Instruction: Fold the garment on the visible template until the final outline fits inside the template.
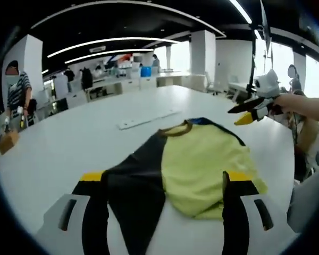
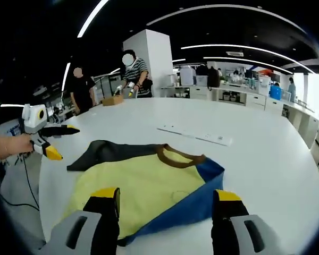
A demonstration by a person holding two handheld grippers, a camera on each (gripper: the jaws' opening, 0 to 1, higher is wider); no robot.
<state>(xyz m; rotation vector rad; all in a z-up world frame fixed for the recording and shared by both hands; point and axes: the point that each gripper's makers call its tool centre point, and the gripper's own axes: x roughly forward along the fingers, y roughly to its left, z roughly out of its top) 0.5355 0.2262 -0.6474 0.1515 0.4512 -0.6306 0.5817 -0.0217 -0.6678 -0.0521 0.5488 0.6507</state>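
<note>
**Shirt flat between two raised grippers, both jaw pairs spread and empty**

The shirt (image 1: 189, 167) lies flat on the white table (image 1: 69, 143), yellow body up, brown collar (image 2: 179, 154) toward the far side, one dark sleeve (image 2: 103, 151) and one blue sleeve (image 2: 210, 175) out to either side. No template outline can be made out on the tabletop.

In the left gripper view the left gripper (image 1: 165, 204) has its jaws spread wide with nothing between them; the shirt lies dead ahead at 12 o'clock, the dark sleeve running toward 7 o'clock. The right gripper (image 1: 251, 110) hangs above the table at 2 o'clock, its jaws parted and empty.

In the right gripper view that gripper's jaws are also spread and empty, with the shirt at 12 o'clock, its long axis running from collar to hem toward the camera. The left gripper shows at 9 o'clock, off the table edge.

Judgement: each gripper is nearer its own sleeve, left to dark, right to blue, so sleeve folds inward across the long axis look like the next step.

A white strip (image 2: 196, 135) lies beyond the collar.
</note>
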